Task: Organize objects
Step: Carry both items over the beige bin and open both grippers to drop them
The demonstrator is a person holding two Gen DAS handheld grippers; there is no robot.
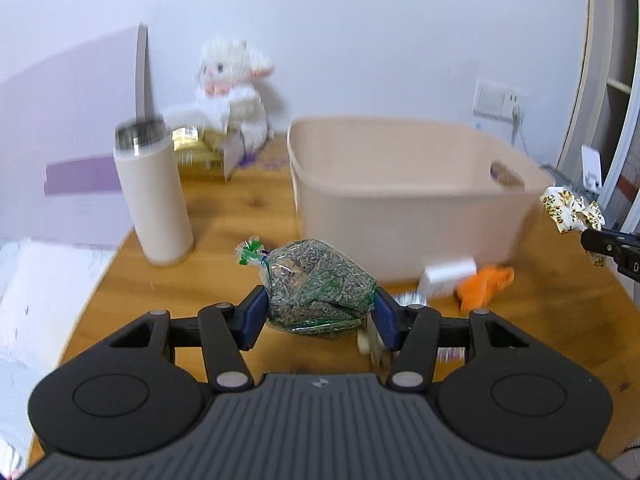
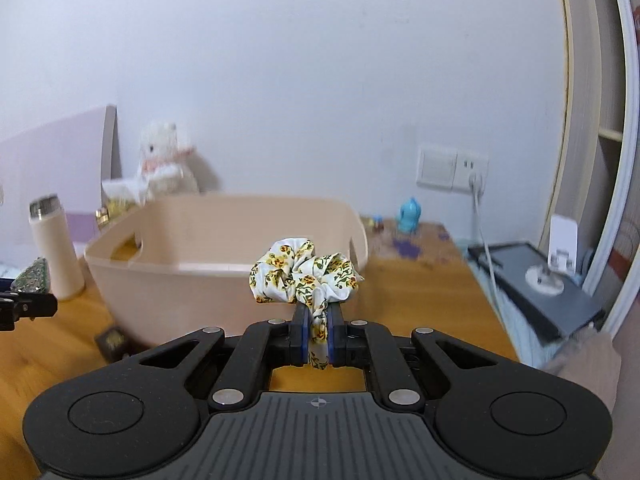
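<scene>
My left gripper [image 1: 318, 312] is shut on a clear bag of dried lavender [image 1: 316, 292] and holds it above the wooden table [image 1: 224, 216], in front of the beige plastic bin [image 1: 400, 196]. My right gripper [image 2: 317, 340] is shut on a floral scrunchie [image 2: 306, 272] and holds it up in front of the bin [image 2: 224, 256]. In the left wrist view the scrunchie [image 1: 572, 208] and the right gripper's tip show at the far right edge. In the right wrist view the lavender bag [image 2: 34, 280] shows at the far left.
On the table lie a white box [image 1: 448, 276], an orange cloth item [image 1: 484, 288] and a small dark box [image 2: 114, 342]. A beige thermos [image 1: 154, 192], a white plush [image 1: 232, 92] and a gold box [image 1: 196, 148] stand at the back left. A blue figurine [image 2: 410, 216] stands by the wall outlet.
</scene>
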